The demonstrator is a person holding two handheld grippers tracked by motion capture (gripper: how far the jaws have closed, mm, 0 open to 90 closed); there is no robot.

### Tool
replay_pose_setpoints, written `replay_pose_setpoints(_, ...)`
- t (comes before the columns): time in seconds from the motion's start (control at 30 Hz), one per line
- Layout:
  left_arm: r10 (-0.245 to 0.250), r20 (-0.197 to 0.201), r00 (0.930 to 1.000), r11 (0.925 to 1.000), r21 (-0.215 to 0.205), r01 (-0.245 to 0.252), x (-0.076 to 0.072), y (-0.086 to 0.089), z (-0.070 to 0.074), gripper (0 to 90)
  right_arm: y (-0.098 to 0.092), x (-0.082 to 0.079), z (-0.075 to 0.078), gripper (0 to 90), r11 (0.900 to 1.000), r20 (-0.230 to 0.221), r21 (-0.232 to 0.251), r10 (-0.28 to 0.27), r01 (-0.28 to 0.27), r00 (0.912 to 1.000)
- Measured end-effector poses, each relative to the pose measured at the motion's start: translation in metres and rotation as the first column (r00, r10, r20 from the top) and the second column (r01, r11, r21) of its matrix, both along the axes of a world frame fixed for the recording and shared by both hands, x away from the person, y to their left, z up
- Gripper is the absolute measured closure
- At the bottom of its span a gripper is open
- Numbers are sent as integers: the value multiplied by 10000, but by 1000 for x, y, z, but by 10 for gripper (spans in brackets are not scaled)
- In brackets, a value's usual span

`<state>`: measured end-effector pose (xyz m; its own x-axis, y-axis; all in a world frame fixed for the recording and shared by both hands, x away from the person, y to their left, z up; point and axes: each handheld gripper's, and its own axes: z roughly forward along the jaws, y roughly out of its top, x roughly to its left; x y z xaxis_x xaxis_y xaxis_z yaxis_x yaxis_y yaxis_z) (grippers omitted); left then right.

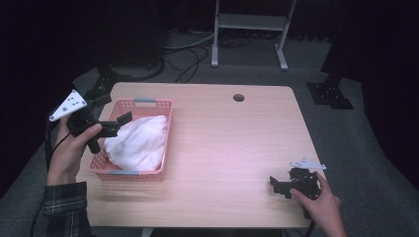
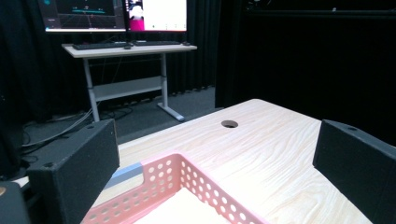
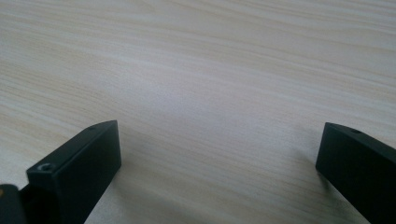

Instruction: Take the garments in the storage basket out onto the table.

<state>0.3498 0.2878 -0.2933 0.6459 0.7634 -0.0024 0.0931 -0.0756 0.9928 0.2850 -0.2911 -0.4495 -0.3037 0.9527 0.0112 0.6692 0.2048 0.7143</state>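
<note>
Toward the table's (image 1: 222, 148) left side, a white cloth (image 1: 138, 140) lies bundled inside the pink basket (image 1: 165, 116). Just above its near-left rim, the left gripper (image 1: 116, 126) hangs, jaws spread wide, empty. Well apart, the right gripper (image 1: 281, 186) rests low on bare wood, likewise wide and empty.

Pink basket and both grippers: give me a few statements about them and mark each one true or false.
1. The pink basket holds a white cloth. True.
2. The left gripper is shut on the cloth. False: its jaws stand open above the basket.
3. The right gripper is open, low over the bare table. True.
4. The basket sits by the table's right edge. False: it sits at the left.
</note>
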Motion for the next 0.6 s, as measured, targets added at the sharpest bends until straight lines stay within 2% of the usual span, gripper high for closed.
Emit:
replay_pose_setpoints(0.17,185,-104,9998,9995,265,-182,1,1,-1,0,0,0,0,0,10000,1,0,0,0,10000)
replay_pose_setpoints(0.37,161,-228,9996,9994,324,-153,2,0,-2,0,0,0,0,0,10000,0,1,1,-1,10000)
replay_pose_setpoints(0.6,210,-341,9992,9980,610,-189,2,-3,-3,0,0,0,0,0,10000,4,2,0,0,10000)
